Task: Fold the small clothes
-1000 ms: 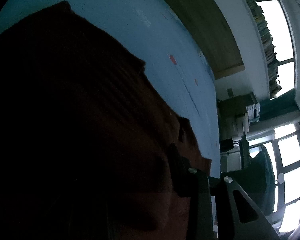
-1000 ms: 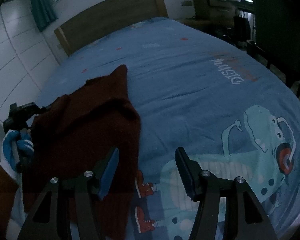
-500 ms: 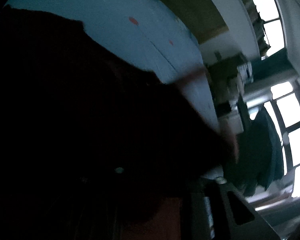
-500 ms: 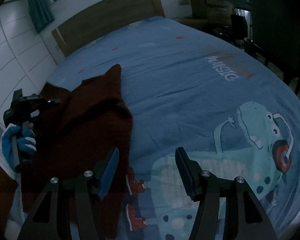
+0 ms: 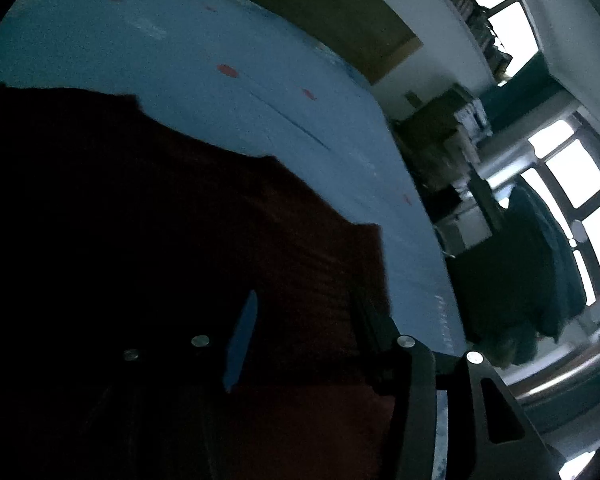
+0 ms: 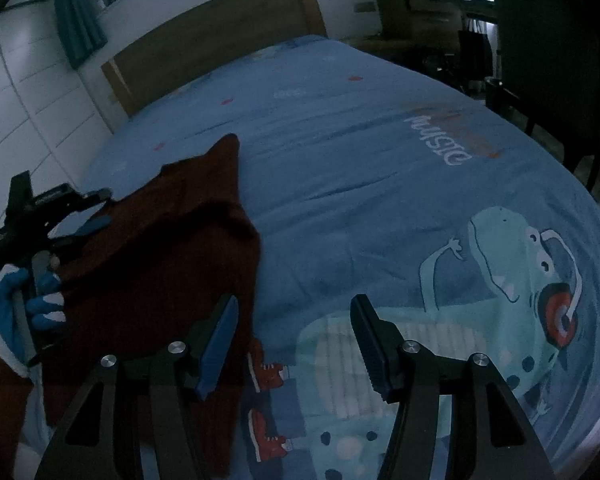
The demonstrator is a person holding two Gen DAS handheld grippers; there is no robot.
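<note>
Now the left tongs (image 6: 82, 216) have just been opening, letting go of the dark red sweater (image 6: 160, 248) on the bed (image 6: 340, 160), so this fold looks laid, while the right tongs (image 6: 292, 344) hang wide and empty.

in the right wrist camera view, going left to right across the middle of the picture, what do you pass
Blue-and-white gloved hand holding the black left gripper → dark red knitted garment → plain blue bedsheet → teal cartoon dinosaur print.

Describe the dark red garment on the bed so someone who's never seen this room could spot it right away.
Start at the wooden headboard and follow the blue dinosaur-print bedspread toward its left edge. There lies the dark red knit garment, crumpled with one corner pointing toward the headboard. It is the only loose clothing on the bedspread.
</note>
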